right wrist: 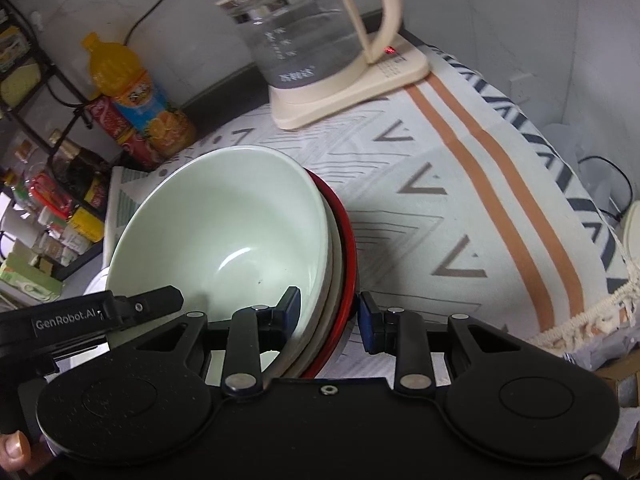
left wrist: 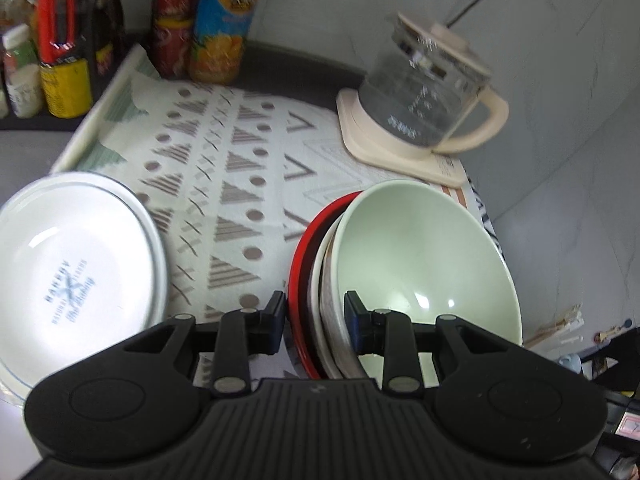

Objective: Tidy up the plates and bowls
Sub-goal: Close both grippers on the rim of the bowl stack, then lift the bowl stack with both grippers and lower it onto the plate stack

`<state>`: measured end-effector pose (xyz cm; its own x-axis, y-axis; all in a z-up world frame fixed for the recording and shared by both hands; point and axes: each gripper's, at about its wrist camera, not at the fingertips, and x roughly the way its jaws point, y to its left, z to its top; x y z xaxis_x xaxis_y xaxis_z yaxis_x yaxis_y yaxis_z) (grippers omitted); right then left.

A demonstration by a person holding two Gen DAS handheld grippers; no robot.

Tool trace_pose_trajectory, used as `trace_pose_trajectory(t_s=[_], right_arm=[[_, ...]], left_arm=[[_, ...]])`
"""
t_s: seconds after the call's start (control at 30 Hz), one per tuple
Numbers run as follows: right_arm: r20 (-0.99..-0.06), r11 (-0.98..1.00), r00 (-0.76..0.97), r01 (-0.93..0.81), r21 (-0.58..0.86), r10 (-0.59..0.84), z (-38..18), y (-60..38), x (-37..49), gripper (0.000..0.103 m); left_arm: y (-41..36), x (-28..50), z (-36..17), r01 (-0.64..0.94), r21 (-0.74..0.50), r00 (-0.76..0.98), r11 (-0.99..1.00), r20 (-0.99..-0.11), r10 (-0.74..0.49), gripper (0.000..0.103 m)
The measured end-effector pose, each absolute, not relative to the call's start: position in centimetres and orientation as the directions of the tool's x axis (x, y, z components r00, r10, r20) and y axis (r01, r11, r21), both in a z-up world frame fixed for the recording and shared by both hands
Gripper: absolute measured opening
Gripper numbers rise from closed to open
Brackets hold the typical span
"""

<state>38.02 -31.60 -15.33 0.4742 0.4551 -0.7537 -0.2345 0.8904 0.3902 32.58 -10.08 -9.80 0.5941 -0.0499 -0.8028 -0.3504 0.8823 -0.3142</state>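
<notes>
A pale green bowl [left wrist: 420,252] sits on top of a stack with a white dish [left wrist: 326,320] and a red plate [left wrist: 298,280] under it. My left gripper [left wrist: 315,322] straddles the near rim of this stack, one finger outside the red plate and one inside the green bowl. My right gripper [right wrist: 329,318] straddles the opposite rim the same way; the green bowl [right wrist: 224,232] and the red plate [right wrist: 346,248] pass between its fingers. Whether the pads press the rims cannot be told. A white plate [left wrist: 72,268] with a blue logo lies to the left.
A glass kettle [left wrist: 424,96] on a cream base stands at the back right of the patterned cloth [left wrist: 240,160]. Bottles and cans [left wrist: 216,24] line the back left. A spice rack [right wrist: 36,128] stands at the left. The cloth's fringed edge [right wrist: 592,320] hangs at the right.
</notes>
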Motion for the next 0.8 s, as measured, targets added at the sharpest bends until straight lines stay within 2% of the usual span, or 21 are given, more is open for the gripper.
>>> trace_pose_trajectory(t_s=[0.33,0.8], right_arm=[[-0.71,0.847,0.463,-0.329,0.418,0.53,-12.9,-28.2,37.7,0.03],[-0.699,0.785,0.391,-0.461,0.415,0.599,-11.2,-20.9,36.8,0.03]], left_arm=[[-6.5,30.0,-7.7,-0.434,-0.312,0.622,0.845,-0.783,0.031,0.029],[-0.5,25.5,-5.9,-0.562,-0.319,0.632,0.763,-0.761,0.147,0.029]])
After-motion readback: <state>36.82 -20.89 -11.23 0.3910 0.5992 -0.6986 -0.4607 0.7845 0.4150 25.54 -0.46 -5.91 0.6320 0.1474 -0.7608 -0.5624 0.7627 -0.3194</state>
